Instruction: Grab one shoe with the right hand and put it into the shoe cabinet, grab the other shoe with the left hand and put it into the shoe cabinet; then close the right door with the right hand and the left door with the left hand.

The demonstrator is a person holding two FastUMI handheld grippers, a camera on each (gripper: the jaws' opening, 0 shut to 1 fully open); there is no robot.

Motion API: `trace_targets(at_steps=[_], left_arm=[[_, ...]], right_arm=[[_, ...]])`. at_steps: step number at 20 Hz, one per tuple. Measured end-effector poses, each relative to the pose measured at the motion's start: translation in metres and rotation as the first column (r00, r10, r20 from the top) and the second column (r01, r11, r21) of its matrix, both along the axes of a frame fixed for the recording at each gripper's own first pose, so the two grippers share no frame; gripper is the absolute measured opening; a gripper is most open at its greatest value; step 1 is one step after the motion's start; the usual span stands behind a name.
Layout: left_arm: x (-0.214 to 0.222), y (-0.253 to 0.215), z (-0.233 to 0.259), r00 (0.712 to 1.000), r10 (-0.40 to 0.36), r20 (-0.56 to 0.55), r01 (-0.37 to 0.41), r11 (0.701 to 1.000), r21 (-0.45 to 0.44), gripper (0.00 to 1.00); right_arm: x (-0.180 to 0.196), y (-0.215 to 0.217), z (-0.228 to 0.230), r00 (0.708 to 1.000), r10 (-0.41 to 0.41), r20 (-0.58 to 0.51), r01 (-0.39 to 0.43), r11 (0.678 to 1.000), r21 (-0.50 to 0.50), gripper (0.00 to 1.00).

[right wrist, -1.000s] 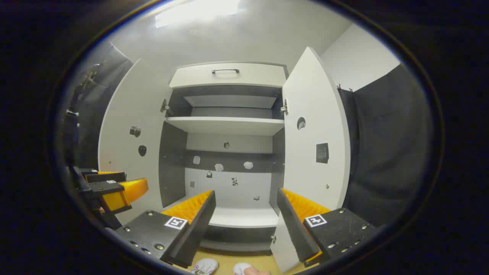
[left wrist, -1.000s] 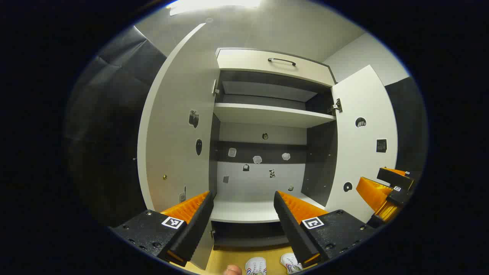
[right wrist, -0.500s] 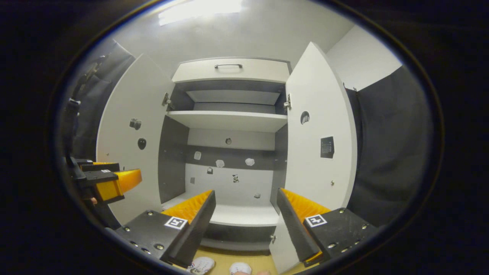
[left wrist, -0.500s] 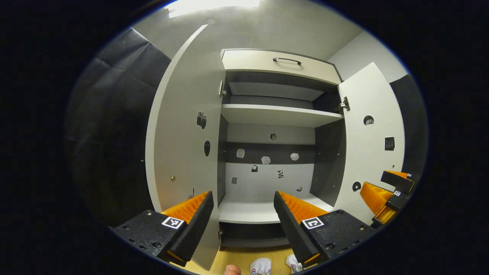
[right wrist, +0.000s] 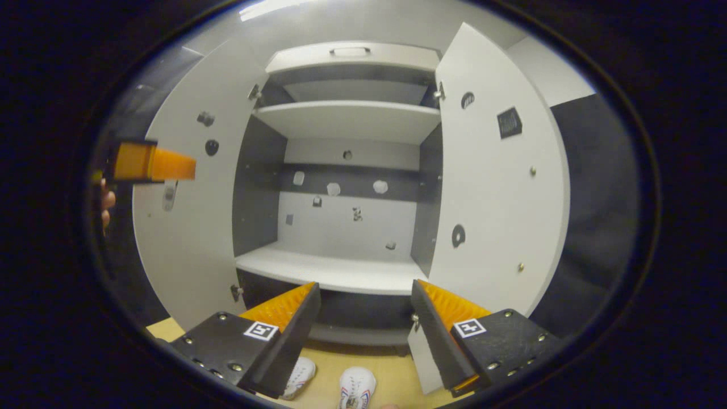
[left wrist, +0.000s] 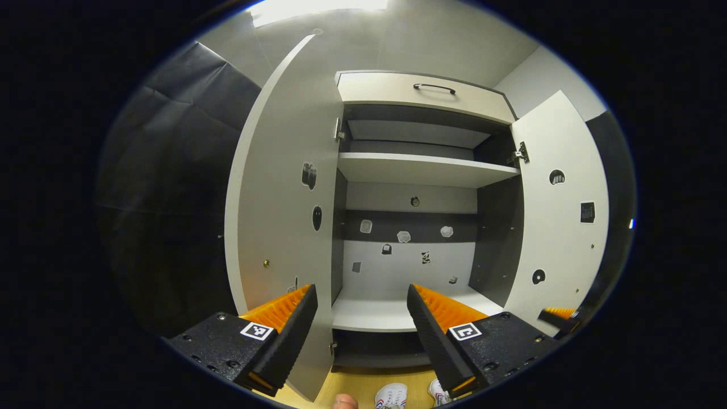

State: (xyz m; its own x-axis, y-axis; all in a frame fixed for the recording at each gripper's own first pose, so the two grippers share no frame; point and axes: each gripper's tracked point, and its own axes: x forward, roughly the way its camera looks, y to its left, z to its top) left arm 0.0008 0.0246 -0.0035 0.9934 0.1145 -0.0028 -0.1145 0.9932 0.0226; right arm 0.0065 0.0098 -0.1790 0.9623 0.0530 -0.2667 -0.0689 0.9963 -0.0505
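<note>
In the right gripper view, the right gripper (right wrist: 363,318) (fingers spread, empty) has both shoes at six o'clock; the right shoe (right wrist: 356,388) seems nearer.

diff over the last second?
Right gripper has tipped and dropped toward the floor: shoes show more fully, cabinet rides higher in its view. Left gripper drifted slightly. Nothing grasped. Both grippers open as before, doors open, shoes unmoved.
</note>
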Motion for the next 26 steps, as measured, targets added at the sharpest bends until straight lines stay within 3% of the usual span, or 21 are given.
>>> trace_targets(at_steps=[4,11,15,21,24,26], left_arm=[[0.000,0.006,0.001,1.000,0.021,-0.003,-0.021,0.999,0.025,0.96],[-0.003,0.016,-0.002,0.998,0.063,-0.012,-0.063,0.997,0.047,0.96],[-0.003,0.026,-0.007,0.995,0.097,-0.028,-0.096,0.994,0.052,0.96],[-0.005,0.033,-0.011,0.992,0.121,-0.040,-0.119,0.991,0.060,0.94],[-0.003,0.033,-0.012,0.992,0.119,-0.043,-0.116,0.991,0.069,0.94],[-0.002,0.033,-0.012,0.992,0.119,-0.043,-0.116,0.991,0.071,0.94]], right_arm=[[-0.018,0.012,-0.107,0.978,0.034,-0.207,-0.031,0.999,0.015,0.96],[-0.053,0.027,-0.252,0.847,0.095,-0.523,-0.074,0.995,0.060,0.75],[-0.069,0.031,-0.302,0.770,0.111,-0.629,-0.079,0.994,0.079,0.78],[-0.077,0.028,-0.345,0.696,0.087,-0.713,-0.048,0.996,0.074,0.78],[-0.080,0.023,-0.359,0.680,0.071,-0.729,-0.050,0.997,0.051,0.78],[-0.079,0.025,-0.366,0.689,0.072,-0.721,-0.073,0.997,0.030,0.72]])
